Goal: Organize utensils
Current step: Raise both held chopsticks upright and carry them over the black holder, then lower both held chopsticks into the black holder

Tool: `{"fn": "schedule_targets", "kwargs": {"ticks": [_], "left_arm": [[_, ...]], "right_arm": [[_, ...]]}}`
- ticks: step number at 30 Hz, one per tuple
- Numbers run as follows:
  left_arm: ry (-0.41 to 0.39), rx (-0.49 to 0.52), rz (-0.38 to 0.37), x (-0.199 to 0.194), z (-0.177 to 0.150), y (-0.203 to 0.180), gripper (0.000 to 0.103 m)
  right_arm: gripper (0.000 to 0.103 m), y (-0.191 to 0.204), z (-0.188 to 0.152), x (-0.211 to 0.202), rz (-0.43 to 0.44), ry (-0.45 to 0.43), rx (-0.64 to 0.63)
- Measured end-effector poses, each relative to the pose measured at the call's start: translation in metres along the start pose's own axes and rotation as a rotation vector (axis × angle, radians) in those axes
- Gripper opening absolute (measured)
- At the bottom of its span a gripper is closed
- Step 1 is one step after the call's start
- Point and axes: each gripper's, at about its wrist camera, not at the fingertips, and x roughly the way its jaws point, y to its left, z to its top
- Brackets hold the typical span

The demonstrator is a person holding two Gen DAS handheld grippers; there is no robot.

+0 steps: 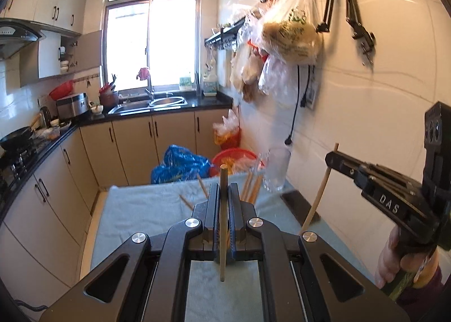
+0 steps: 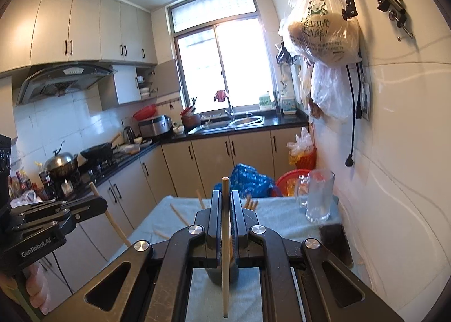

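My left gripper [image 1: 224,189] is shut on a wooden chopstick [image 1: 223,237] that stands upright between its fingers, lifted above the blue-grey towel [image 1: 146,209]. In the right wrist view that same left gripper [image 2: 100,205] shows at the left with its chopstick [image 2: 115,226]. My right gripper [image 2: 225,195] is shut on a second chopstick [image 2: 225,265], also upright; in the left wrist view the right gripper [image 1: 334,157] hangs at the right with its chopstick [image 1: 320,195]. Several loose chopsticks [image 1: 251,188] lie at the towel's far end. A dark cup [image 2: 217,277] sits under the right gripper.
A clear glass mug [image 2: 318,198] stands at the table's far right by the tiled wall. A black flat object [image 2: 335,237] lies on the right edge. Beyond the table are a blue bag [image 1: 180,164], a red basin [image 2: 290,178] and floor cabinets. Plastic bags [image 1: 287,31] hang on wall hooks.
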Motion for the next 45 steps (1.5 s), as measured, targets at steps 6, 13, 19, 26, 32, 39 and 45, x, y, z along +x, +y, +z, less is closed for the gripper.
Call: {"fn": "schedule_targets", "kwargs": {"ticks": [6,13,19,26,32,39,45], "left_arm": [[-0.034,-0.04,-0.01,0.023,0.031,0.006,0.005],[-0.03,-0.103,-0.013,0.065,0.043,0.015,0.005],[-0.022,-0.119,-0.001,0.098,0.035,0.022,0.005],[0.055,-0.113,0.007,0.131,0.002,0.023,0.005],[0.076,-0.098,0.028,0.13,-0.019,0.017,0.005],[0.088,-0.065,0.056,0.122,-0.035,0.01,0.005],[0.089,-0.039,0.088,0.122,-0.043,0.007,0.006]], "right_arm": [[0.006,-0.003,0.02,0.03,0.007,-0.021,0.031],[0.006,-0.015,0.029,0.073,0.001,-0.041,0.102],[0.006,-0.028,0.019,0.103,-0.015,-0.042,0.146],[0.006,-0.039,-0.013,0.13,-0.018,0.042,0.168],[0.007,-0.041,-0.036,0.135,-0.013,0.104,0.162],[0.007,-0.042,-0.058,0.141,-0.017,0.156,0.159],[0.007,-0.042,-0.064,0.142,-0.022,0.168,0.152]]}}
